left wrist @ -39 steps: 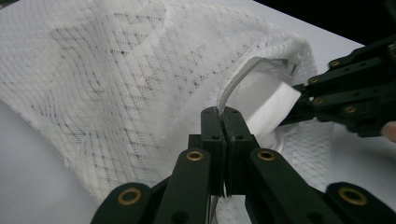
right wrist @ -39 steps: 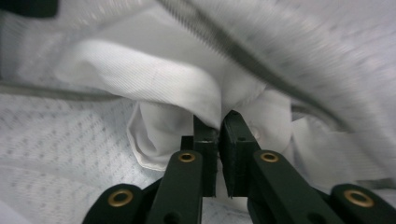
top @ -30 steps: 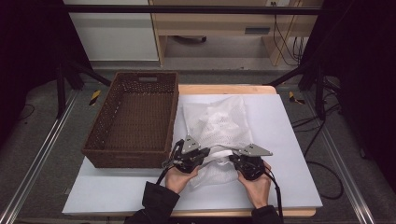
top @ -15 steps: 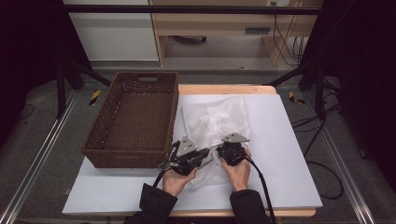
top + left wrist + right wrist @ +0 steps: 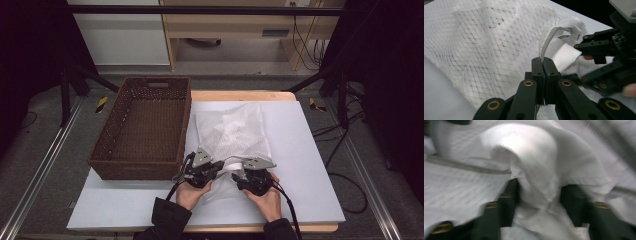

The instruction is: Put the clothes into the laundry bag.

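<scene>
Where the white mesh bag (image 5: 234, 136) lies on the pale tabletop (image 5: 310, 165), at the centre of the high view, its near edge sits between the two tongs at lower centre. The left tongs (image 5: 544, 65) are closed on the bag's grey zipper strip (image 5: 547, 44) — in the left gripper view the strip runs straight down into the seam between the pressed-together jaws. The right tongs (image 5: 537, 195) have just been opening; in the blurred right gripper view their jaws stand apart on either side of a bunched fold of white fabric (image 5: 536, 167), and whether the pads press on it cannot be told. A brown wicker basket (image 5: 116, 150) stands in the left half of the high view, just beside the bag, its near right corner close to the left tongs.
</scene>
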### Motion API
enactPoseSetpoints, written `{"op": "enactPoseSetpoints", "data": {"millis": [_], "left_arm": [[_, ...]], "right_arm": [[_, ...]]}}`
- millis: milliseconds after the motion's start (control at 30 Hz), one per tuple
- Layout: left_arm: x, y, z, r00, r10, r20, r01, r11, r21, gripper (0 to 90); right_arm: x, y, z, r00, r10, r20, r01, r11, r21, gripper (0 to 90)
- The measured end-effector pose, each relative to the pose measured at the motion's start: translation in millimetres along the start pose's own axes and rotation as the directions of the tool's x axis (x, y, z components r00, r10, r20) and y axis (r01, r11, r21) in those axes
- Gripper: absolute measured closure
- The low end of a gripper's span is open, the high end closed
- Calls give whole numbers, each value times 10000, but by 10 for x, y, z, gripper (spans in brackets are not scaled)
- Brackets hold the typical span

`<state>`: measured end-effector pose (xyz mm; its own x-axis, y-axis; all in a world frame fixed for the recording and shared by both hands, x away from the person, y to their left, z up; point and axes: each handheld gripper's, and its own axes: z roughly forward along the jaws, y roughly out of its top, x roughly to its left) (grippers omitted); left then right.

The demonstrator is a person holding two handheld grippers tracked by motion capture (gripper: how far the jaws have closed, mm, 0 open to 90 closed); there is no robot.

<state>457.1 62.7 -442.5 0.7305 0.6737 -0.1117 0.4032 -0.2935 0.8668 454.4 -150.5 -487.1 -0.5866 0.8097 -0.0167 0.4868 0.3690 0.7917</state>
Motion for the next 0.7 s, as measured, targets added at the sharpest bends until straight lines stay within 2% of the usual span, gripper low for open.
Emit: {"op": "enactPoseSetpoints", "data": {"millis": [33,67,100,133,167,267,333,400,467,533,600,700], "left_arm": [[1,1,-3,10000,7,3,-7,10000,-13,888],[7,3,-8,10000,10,11,-10,10000,-1,887],[8,4,-12,10000,0,7,0,10000,-18,887],[8,7,-21,10000,-8,12,8,10000,-39,887],[8,12,-30,10000,-8,38,8,10000,-38,887],[-24,88,-102,9998,83,170,-78,9995,-309,888],[-60,154,-164,9995,158,290,-142,9984,-543,889],[-102,194,-216,9991,304,293,-284,9975,-647,889],[-119,184,-234,9991,294,319,-274,9978,-608,889],[-99,132,-215,9992,165,353,-149,9989,-437,890],[-57,68,-176,9994,27,333,-19,9997,-242,889],[1,-2,-123,9992,-239,322,240,9997,-28,889]], "right_arm": [[-6,20,-4,9992,-151,368,147,9998,119,714],[-19,43,-17,9998,33,206,-37,9997,224,823],[-55,76,-36,9989,435,152,-438,9989,185,851],[-51,93,-41,9979,563,309,-568,9983,149,857],[-53,110,-44,9974,670,268,-668,9977,-68,860],[-22,213,-46,9964,829,-162,-839,9929,-848,862],[-1,340,18,9945,969,-398,-1021,9817,-1609,862],[-4,422,145,9934,1121,-258,-1150,9739,-1955,860],[-24,459,321,9936,1130,59,-1101,9777,-1789,858],[-42,447,469,9929,807,868,-662,9852,-1583,852],[-76,433,534,9895,997,1049,-849,9870,-1365,842],[-88,416,490,9915,803,1020,-673,9899,-1251,757]]}}
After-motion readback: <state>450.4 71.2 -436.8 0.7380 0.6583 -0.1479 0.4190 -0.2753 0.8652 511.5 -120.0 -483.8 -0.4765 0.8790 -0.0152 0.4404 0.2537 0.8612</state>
